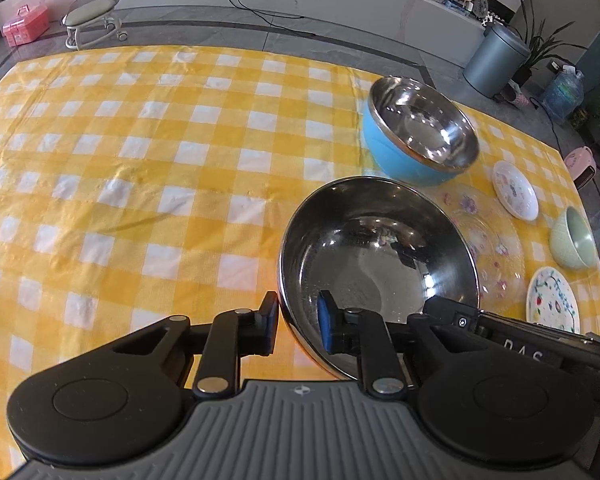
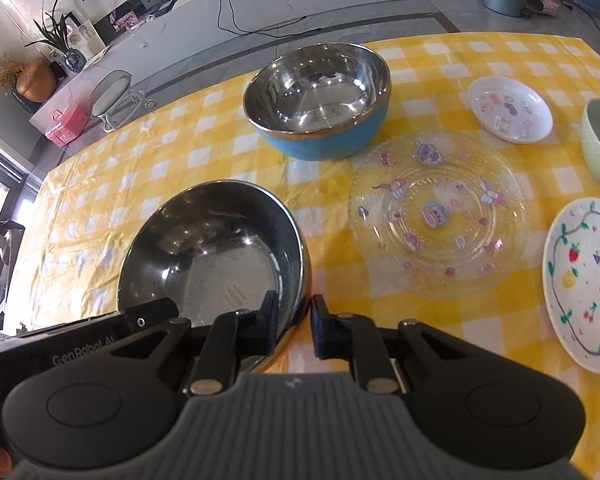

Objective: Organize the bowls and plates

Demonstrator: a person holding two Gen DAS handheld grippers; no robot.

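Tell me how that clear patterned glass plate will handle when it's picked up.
The glass plate looks rigid and probably breakable, so knocks against the steel bowl beside it are a risk. Its glossy surface may be slippery. It lies flat on the tablecloth, so getting under its low rim will likely be awkward.

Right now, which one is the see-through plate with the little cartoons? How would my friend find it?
Start at the big blue bowl with the shiny inside on the yellow checked tablecloth. Just nearer the camera and to its right in the right wrist view lies the glass plate. It is the only clear dish: the checks show through it, and small pink and purple cartoon figures dot it.
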